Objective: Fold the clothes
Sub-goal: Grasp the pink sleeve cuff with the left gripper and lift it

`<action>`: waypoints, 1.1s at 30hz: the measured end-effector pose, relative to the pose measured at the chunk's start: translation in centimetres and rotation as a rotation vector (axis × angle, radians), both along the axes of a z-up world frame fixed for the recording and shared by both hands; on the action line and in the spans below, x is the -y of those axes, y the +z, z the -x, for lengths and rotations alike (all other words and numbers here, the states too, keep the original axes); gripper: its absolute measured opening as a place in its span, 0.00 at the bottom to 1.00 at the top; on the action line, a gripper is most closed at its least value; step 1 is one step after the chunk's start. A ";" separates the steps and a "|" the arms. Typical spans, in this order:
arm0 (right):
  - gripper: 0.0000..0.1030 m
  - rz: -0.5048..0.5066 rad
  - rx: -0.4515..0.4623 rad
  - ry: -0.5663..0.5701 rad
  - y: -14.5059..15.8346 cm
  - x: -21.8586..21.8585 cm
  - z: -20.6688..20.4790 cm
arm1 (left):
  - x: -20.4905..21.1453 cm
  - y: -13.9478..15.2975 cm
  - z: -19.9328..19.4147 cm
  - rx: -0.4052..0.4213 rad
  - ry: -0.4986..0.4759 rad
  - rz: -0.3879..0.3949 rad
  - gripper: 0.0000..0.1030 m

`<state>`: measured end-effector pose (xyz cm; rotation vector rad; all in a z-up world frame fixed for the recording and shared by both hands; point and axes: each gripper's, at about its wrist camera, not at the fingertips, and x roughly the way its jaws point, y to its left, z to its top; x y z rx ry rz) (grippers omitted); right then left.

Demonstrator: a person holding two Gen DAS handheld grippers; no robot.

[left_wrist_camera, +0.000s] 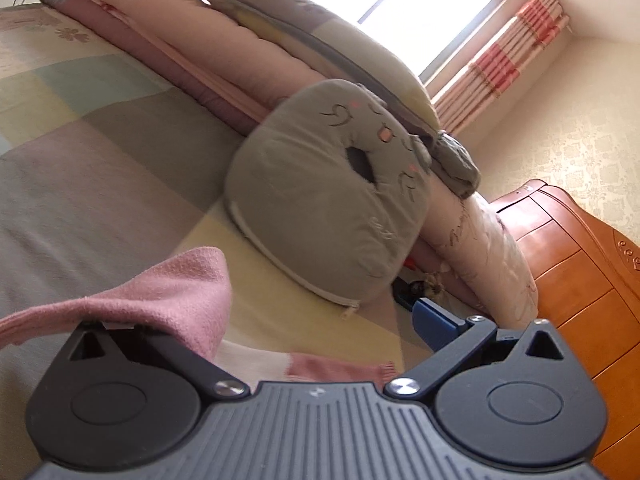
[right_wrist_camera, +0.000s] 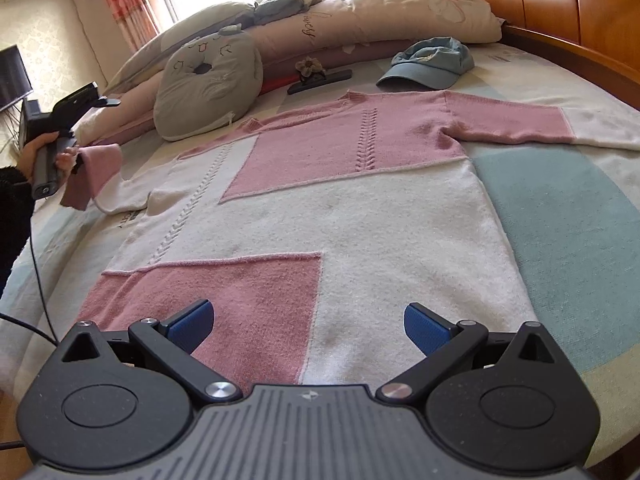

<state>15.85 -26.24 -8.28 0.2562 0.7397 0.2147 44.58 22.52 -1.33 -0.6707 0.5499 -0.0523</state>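
A pink-and-white knit sweater point(right_wrist_camera: 320, 200) lies flat on the bed, its hem toward my right gripper. One sleeve point(right_wrist_camera: 520, 124) stretches out to the right. The other sleeve's pink cuff point(right_wrist_camera: 92, 172) is lifted off the bed at my left gripper point(right_wrist_camera: 76, 156), which a hand holds at the far left. In the left wrist view that cuff point(left_wrist_camera: 180, 292) drapes over the left finger and hides it; my left gripper point(left_wrist_camera: 272, 320) stands open, its right blue pad point(left_wrist_camera: 436, 320) bare. My right gripper point(right_wrist_camera: 308, 320) hovers open just above the hem, nothing between its pads.
A grey face cushion point(right_wrist_camera: 208, 88) point(left_wrist_camera: 320, 200) leans on long pillows point(right_wrist_camera: 400, 12) at the bed's head. A blue cap point(right_wrist_camera: 428, 64) and a black item with a flower point(right_wrist_camera: 320, 78) lie beyond the collar. Wooden headboard point(right_wrist_camera: 540, 0) on the right; a cable point(right_wrist_camera: 36, 280) trails left.
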 end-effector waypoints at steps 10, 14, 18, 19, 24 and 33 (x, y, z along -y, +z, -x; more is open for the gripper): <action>1.00 -0.054 -0.008 -0.027 -0.6 2.6 0.3 | 7.0 2.1 -0.9 -0.012 -0.073 -0.051 0.99; 1.00 -0.065 -0.005 -0.036 -0.5 3.4 0.6 | 10.1 3.2 -1.1 -0.008 -0.117 -0.089 0.99; 1.00 -0.079 0.002 -0.042 -0.5 4.2 1.0 | 12.5 3.9 -1.5 -0.013 -0.147 -0.109 0.99; 1.00 -0.083 0.003 -0.045 -0.5 4.4 1.1 | 13.1 4.0 -1.6 -0.012 -0.154 -0.112 0.99; 1.00 -0.076 0.014 -0.048 -0.6 4.8 1.4 | 15.7 4.2 -2.0 -0.020 -0.178 -0.117 0.99; 1.00 -0.114 0.004 -0.030 -1.4 5.3 1.4 | 19.6 4.8 -2.8 -0.023 -0.215 -0.165 0.99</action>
